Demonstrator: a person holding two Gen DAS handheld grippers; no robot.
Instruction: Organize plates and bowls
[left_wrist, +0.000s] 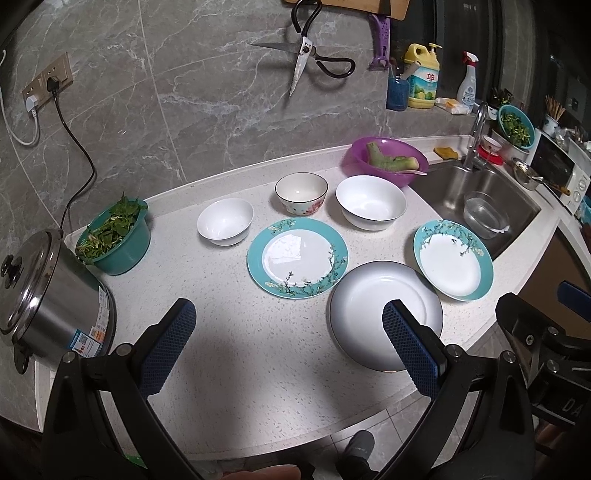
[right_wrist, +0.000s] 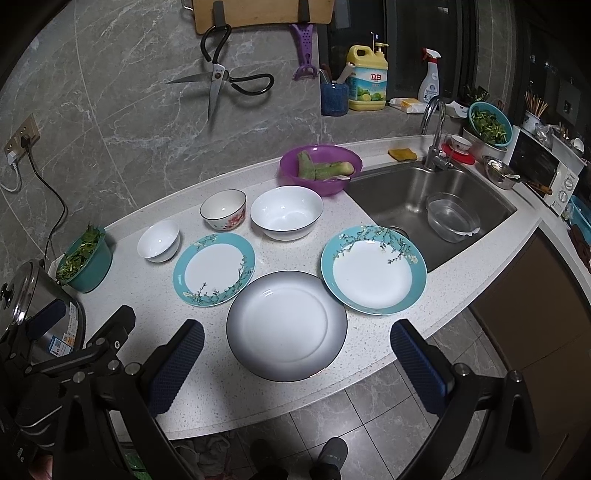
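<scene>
On the white counter (left_wrist: 229, 332) lie three plates: a grey-rimmed white plate (left_wrist: 376, 299) (right_wrist: 286, 325) nearest me, a flat teal-rimmed plate (left_wrist: 297, 256) (right_wrist: 214, 267) to its left, and a deeper teal-rimmed plate (left_wrist: 452, 258) (right_wrist: 373, 269) to its right by the sink. Behind them stand a small white bowl (left_wrist: 225, 220) (right_wrist: 159, 240), a flowered bowl (left_wrist: 301, 194) (right_wrist: 223, 209) and a large white bowl (left_wrist: 370, 202) (right_wrist: 286, 212). My left gripper (left_wrist: 288, 343) is open and empty above the counter's front. My right gripper (right_wrist: 295, 365) is open and empty, hovering before the grey-rimmed plate.
A steel cooker (left_wrist: 40, 295) and a teal basin of greens (left_wrist: 116, 236) stand at the left. A purple basin with vegetables (left_wrist: 386, 158) sits behind the bowls. The sink (left_wrist: 476, 206) with a clear tub lies at the right. Scissors (left_wrist: 304, 55) hang on the wall.
</scene>
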